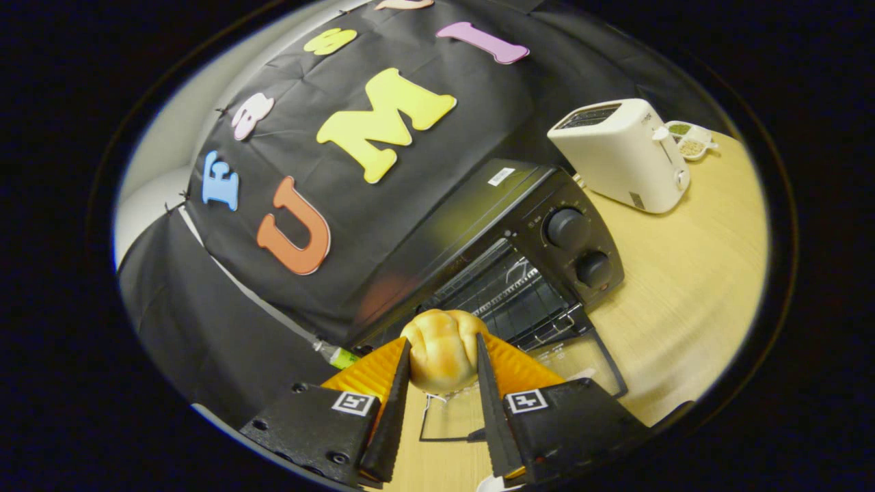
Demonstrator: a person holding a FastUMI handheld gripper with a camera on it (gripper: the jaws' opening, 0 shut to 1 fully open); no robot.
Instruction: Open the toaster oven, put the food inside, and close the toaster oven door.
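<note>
- The gripper (443,365) has its two fingers pressed against either side of a bread roll (443,348), holding it between their ribbed inner faces.
- The bread roll is rounded and golden, with a smooth glossy crust and a shallow crease across its top.
- Just beyond the roll sits the toaster oven (519,239), a black metal box with a faintly reflective top; its mouth is open and the wire rack (509,287) inside shows as thin parallel bars.
- The oven door (581,362) hangs down flat toward the fingers, a glass pane in a dark frame, lying under and just ahead of the held roll.
- Two round black knobs (566,227) sit one below the other on the oven's control panel.
- The wooden table (690,273) has a pale, fine grain.
- Well beyond the oven stands a white pop-up toaster (625,154) with rounded plastic corners; beside it is a small white dish (690,140) holding something grainy.
</note>
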